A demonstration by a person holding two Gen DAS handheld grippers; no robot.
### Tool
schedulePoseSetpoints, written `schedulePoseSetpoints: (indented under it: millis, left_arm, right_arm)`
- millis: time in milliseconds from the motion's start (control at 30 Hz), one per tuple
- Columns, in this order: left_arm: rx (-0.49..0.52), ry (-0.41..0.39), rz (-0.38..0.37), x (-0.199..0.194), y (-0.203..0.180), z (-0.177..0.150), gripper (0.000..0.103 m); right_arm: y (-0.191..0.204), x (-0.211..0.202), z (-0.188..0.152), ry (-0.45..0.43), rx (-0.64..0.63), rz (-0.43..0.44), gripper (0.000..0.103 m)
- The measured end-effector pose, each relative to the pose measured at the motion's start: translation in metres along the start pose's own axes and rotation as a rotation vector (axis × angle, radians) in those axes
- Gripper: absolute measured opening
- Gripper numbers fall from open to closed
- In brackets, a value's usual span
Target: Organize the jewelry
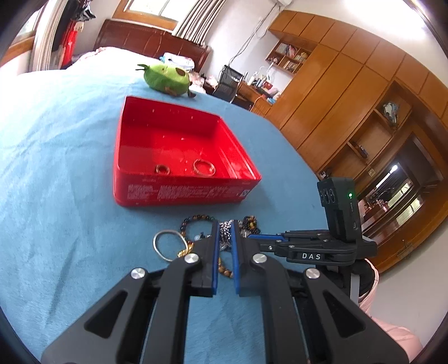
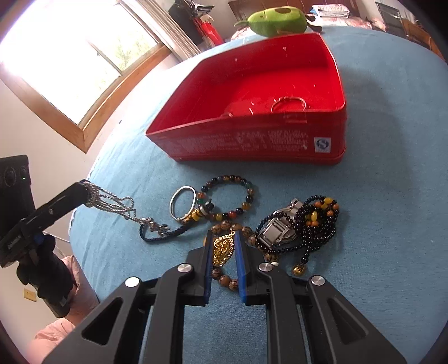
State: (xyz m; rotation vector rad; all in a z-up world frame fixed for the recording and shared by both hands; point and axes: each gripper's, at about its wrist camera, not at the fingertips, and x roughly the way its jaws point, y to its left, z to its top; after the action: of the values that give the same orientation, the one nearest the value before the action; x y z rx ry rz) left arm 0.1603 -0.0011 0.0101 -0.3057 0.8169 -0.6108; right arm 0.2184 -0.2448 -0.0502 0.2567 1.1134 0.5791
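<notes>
A red tin box (image 1: 179, 193) (image 2: 252, 145) stands open on the blue cloth with two rings (image 1: 203, 167) inside. My left gripper (image 1: 225, 224) is shut on a silver chain (image 1: 224, 233) (image 2: 112, 203), whose other end trails on the cloth. My right gripper (image 2: 223, 235) is closed around a gold pendant (image 2: 222, 249) on a brown bead string. Nearby lie a silver bangle (image 2: 183, 201), a coloured bead bracelet (image 2: 229, 196), a metal watch (image 2: 275, 229) and a black bead necklace (image 2: 316, 224).
A green plush toy (image 1: 165, 78) (image 2: 277, 19) lies beyond the box. Wooden cabinets (image 1: 350, 98) stand to the right and a window (image 2: 70, 61) to the left. The cloth-covered table (image 1: 56, 168) drops off at its edges.
</notes>
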Motion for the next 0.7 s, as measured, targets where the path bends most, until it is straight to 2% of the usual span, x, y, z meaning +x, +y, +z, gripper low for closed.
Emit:
schedulePoseSetpoints:
  millis: [133, 267, 367, 533, 633, 700]
  left_arm:
    - [-0.003, -0.011, 0.010, -0.003, -0.004, 0.008, 0.006]
    - [-0.004, 0.002, 0.073, 0.001, -0.006, 0.021, 0.006]
    - [0.003, 0.016, 0.123, 0.006, -0.008, 0.035, 0.006]
    - [0.014, 0.010, 0.157, 0.013, -0.012, 0.060, 0.006]
    - [0.006, 0.006, 0.149, 0.017, -0.012, 0.076, 0.006]
    - [0.003, -0.005, 0.143, 0.019, -0.013, 0.086, 0.006]
  right_arm:
    - [0.003, -0.005, 0.002, -0.009, 0.002, -0.004, 0.014]
    - [0.001, -0.011, 0.011, -0.006, 0.013, -0.019, 0.014]
    - [0.002, -0.021, 0.024, -0.018, 0.010, -0.047, 0.014]
    - [0.002, -0.040, 0.058, -0.067, 0.013, -0.090, 0.014]
    - [-0.002, -0.046, 0.078, -0.094, 0.020, -0.097, 0.000]
    - [-0.006, -0.046, 0.091, -0.102, 0.031, -0.093, 0.000]
